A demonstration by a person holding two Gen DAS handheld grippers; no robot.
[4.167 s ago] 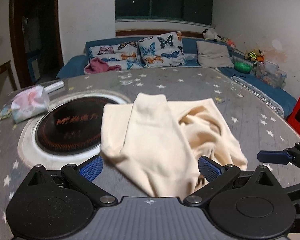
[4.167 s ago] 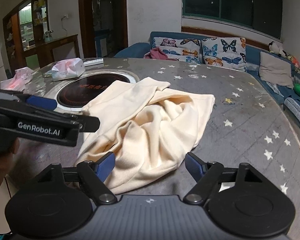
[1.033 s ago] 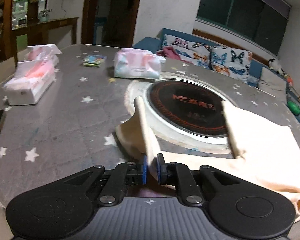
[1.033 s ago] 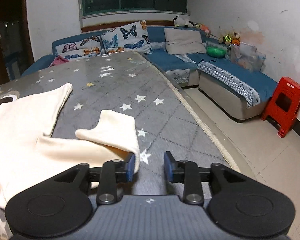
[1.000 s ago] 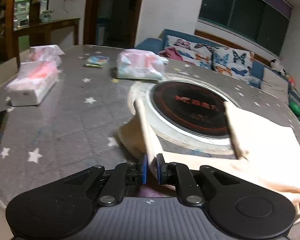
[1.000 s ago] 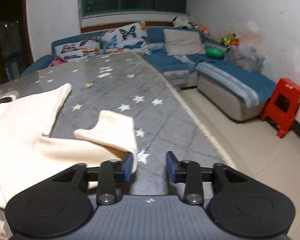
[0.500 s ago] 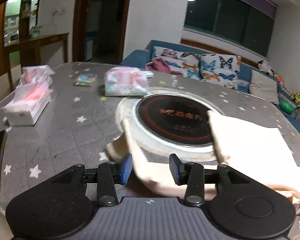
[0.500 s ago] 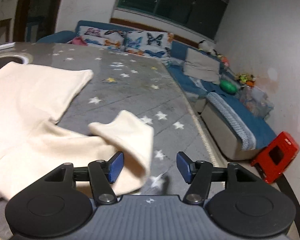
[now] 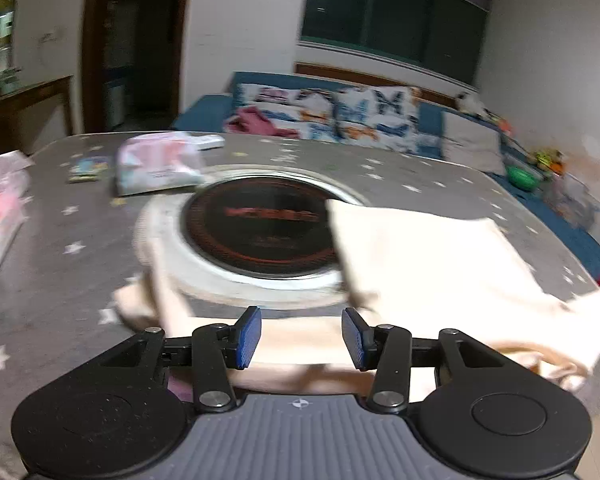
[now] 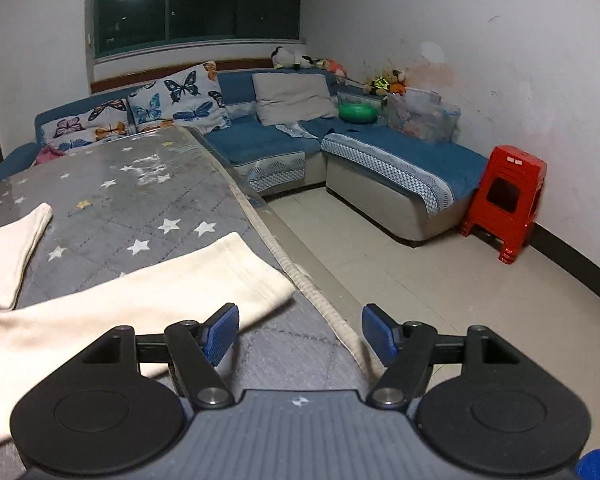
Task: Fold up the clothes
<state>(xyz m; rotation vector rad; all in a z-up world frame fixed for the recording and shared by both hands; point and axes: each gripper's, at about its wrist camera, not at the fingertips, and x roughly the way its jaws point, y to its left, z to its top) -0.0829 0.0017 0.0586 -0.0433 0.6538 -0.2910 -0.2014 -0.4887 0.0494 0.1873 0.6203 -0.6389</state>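
A cream garment (image 9: 432,264) lies spread on the grey star-patterned table (image 9: 60,280); its left sleeve (image 9: 156,292) drapes beside the round cooktop. My left gripper (image 9: 301,338) is open and empty just above the garment's near edge. In the right wrist view the garment's right sleeve (image 10: 148,304) lies flat, its cuff near the table's right edge. My right gripper (image 10: 300,336) is open and empty, with its left pad just right of the sleeve cuff.
A round black cooktop (image 9: 260,228) is set into the table (image 10: 140,200). Tissue packs (image 9: 156,164) (image 9: 0,208) lie at the left. The table's right edge (image 10: 284,256) drops to the floor; a blue sofa (image 10: 340,148) and red stool (image 10: 508,200) stand beyond.
Both grippers have opened and let go of the sleeves, which now lie on the table. Both grippers have pulled back and the views have swung right.
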